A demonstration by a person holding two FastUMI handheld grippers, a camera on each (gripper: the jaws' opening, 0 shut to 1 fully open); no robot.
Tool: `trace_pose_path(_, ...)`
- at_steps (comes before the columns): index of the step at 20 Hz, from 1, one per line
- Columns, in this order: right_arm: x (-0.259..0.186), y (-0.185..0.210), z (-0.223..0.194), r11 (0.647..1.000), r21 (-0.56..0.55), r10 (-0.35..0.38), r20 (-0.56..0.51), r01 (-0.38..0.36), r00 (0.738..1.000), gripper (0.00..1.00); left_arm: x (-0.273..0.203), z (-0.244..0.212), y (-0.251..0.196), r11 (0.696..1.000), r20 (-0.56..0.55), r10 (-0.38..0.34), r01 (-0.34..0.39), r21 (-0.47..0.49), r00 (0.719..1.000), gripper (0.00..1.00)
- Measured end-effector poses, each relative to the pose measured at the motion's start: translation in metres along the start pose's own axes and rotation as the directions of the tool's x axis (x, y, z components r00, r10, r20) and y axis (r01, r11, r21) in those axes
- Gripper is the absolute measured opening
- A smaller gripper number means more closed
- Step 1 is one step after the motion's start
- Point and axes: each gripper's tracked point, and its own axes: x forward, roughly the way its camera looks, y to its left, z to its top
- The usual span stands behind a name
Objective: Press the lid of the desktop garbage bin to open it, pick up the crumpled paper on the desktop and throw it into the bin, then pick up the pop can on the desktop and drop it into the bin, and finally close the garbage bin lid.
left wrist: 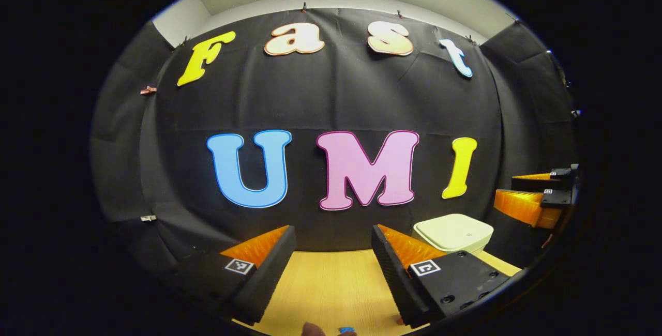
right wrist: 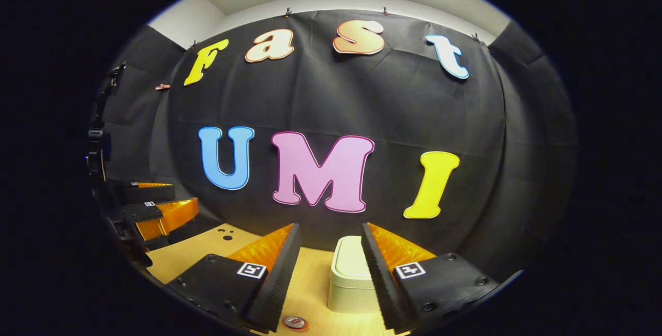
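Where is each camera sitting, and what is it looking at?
Left gripper view: rides on the left gripper, looking forward over the wooden table at the black cloth wall; its own two fingers show apart at the bottom, with the closed garbage bin ahead to the right and the other gripper at the right edge.
Right gripper view: rides on the right gripper, facing the same wall; the garbage bin sits ahead between its open fingers, and the pop can top lies below.
Both share the bin, table and wall.
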Motion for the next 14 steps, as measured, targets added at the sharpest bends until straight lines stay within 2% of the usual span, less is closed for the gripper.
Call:
trace_pose_path(2, 0.0, 0.004, -0.002, 1.0, 0.004, 0.021, -0.011, -0.021, 1.0, 0.66, 0.0, 0.0, -0.001, 1.0, 0.002, 0.0, 0.0, 0.001, 1.0, 0.94)
trace_pose_path(3, 0.0, 0.006, -0.004, 0.999, 0.015, 0.033, -0.024, -0.032, 0.999, 0.58, 0.0, 0.001, -0.002, 1.0, 0.003, 0.001, -0.001, 0.003, 1.0, 0.94)
trace_pose_path(5, 0.002, 0.01, -0.009, 0.998, 0.043, 0.056, -0.05, -0.054, 0.997, 0.48, 0.001, 0.001, -0.002, 1.0, 0.003, 0.001, -0.001, 0.006, 1.0, 0.94)
trace_pose_path(7, -0.001, 0.007, -0.007, 0.995, 0.077, 0.064, -0.048, -0.06, 0.997, 0.06, 0.0, 0.002, -0.003, 1.0, 0.004, 0.001, -0.001, 0.005, 1.0, 0.94)
trace_pose_path(8, 0.0, 0.012, -0.009, 0.992, 0.09, 0.089, -0.049, -0.084, 0.995, 0.08, 0.001, -0.001, -0.002, 1.0, 0.003, 0.002, -0.002, 0.005, 1.0, 0.94)
trace_pose_path(10, 0.0, 0.014, -0.014, 0.992, 0.056, 0.118, -0.071, -0.114, 0.99, 0.05, 0.001, -0.003, -0.002, 1.0, -0.002, 0.003, -0.003, 0.003, 1.0, 0.94)
trace_pose_path(12, 0.004, 0.005, -0.016, 0.993, 0.018, 0.114, -0.091, -0.113, 0.989, 0.05, 0.002, -0.004, -0.002, 1.0, -0.003, 0.004, -0.004, 0.002, 1.0, 0.94)
trace_pose_path(14, 0.011, -0.01, -0.013, 0.996, 0.027, 0.086, -0.094, -0.084, 0.992, 0.05, 0.003, -0.003, -0.001, 1.0, -0.001, 0.006, -0.006, 0.001, 1.0, 0.94)
